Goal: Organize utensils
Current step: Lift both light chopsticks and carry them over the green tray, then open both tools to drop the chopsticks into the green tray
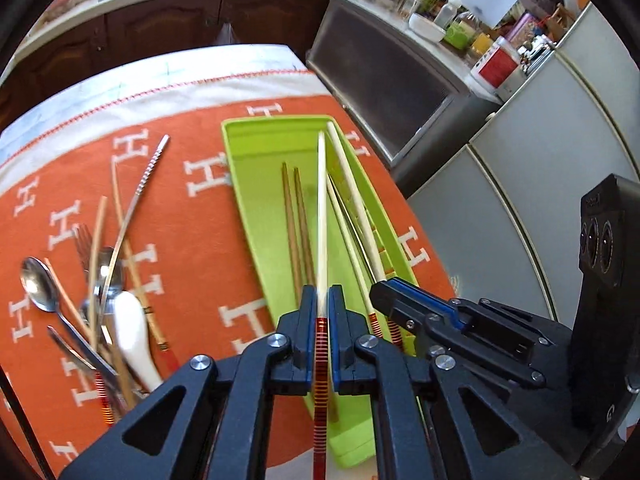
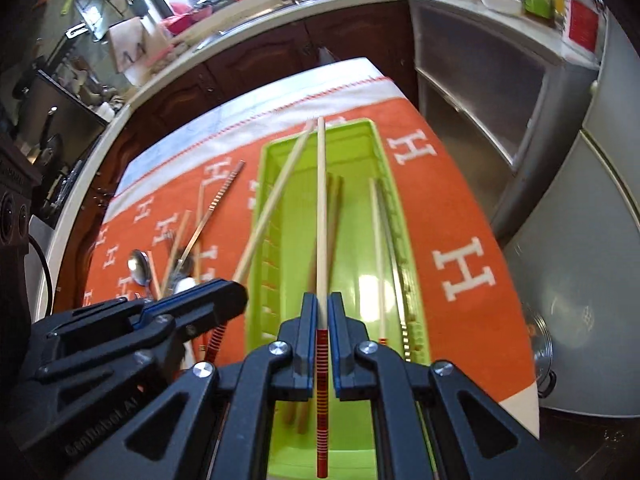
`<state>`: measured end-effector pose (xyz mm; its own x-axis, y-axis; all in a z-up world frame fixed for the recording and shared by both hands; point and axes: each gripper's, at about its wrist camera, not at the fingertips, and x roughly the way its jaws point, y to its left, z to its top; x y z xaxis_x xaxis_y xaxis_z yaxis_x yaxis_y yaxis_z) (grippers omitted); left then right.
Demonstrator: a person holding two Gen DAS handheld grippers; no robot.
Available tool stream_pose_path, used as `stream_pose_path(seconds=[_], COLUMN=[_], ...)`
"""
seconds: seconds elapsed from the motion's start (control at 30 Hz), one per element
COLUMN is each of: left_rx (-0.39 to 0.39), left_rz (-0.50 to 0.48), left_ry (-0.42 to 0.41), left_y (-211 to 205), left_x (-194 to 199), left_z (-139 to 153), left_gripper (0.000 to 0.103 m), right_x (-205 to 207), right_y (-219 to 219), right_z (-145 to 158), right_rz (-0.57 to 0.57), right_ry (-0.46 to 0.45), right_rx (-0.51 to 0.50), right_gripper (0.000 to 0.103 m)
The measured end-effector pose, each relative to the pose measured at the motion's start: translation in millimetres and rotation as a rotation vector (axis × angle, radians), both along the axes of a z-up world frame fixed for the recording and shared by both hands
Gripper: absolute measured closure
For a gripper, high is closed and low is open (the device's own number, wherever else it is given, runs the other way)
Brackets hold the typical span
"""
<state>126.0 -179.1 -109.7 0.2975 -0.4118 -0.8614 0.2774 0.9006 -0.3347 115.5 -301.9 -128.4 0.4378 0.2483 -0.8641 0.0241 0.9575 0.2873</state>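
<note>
A lime green utensil tray (image 1: pixel 256 184) (image 2: pixel 360 236) lies on an orange cloth. My left gripper (image 1: pixel 319 300) is shut on a white chopstick with a red striped end (image 1: pixel 321 216), held over the tray. My right gripper (image 2: pixel 321 308) is shut on a matching white chopstick (image 2: pixel 321 208), also over the tray; the right gripper shows in the left wrist view (image 1: pixel 386 292). In the tray lie two brown chopsticks (image 1: pixel 298 220) and another white chopstick (image 2: pixel 377 248) beside a thin metal one. The left gripper shows in the right wrist view (image 2: pixel 224 300).
A pile of loose utensils lies left of the tray: a steel spoon (image 1: pixel 38 284), a white ceramic spoon (image 1: pixel 134 332), a fork, bamboo chopsticks and a metal chopstick (image 1: pixel 132 208). Steel cabinets (image 1: pixel 400 80) and a counter stand behind the table. A pot lid (image 2: pixel 538 344) is at the right.
</note>
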Motion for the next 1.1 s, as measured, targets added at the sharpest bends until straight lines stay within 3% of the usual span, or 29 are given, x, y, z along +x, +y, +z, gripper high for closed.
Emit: stream_pose_path(seconds=[0.13,0.3,0.33,0.5,0.8,1.1], left_rx=[0.029,0.062,0.061,0.074,0.029,0.100], left_rz=[0.013,0.056,0.061,0.081,0.199,0.380], left_ry=[0.005,-0.051,-0.067,-0.129,-0.080,-0.070], left_y=[-4,13,17,39,114,197], left_x=[0,-3,-5,-13,-27,-50], left_z=[-6,1,5,21,36,32], left_gripper=[0.079,0.038,0.036,0.034,0.035,0.035], right_x=[2,0,0,-3,-16,-25], right_y=[-14,-16,-17,-9,13,44], right_z=[-10,-13,-12,-7,17,33], right_rz=[-0.023,-0.036,-0.037,-0.024,0.023,0.106], right_ry=[0.039,0.035,0.033,0.014,-0.061,-0.110], right_rx=[0.010,0.016,0.023,0.046,0.069,0.083], right_gripper=[0.096,0.096,0.096,0.096,0.096,0.096])
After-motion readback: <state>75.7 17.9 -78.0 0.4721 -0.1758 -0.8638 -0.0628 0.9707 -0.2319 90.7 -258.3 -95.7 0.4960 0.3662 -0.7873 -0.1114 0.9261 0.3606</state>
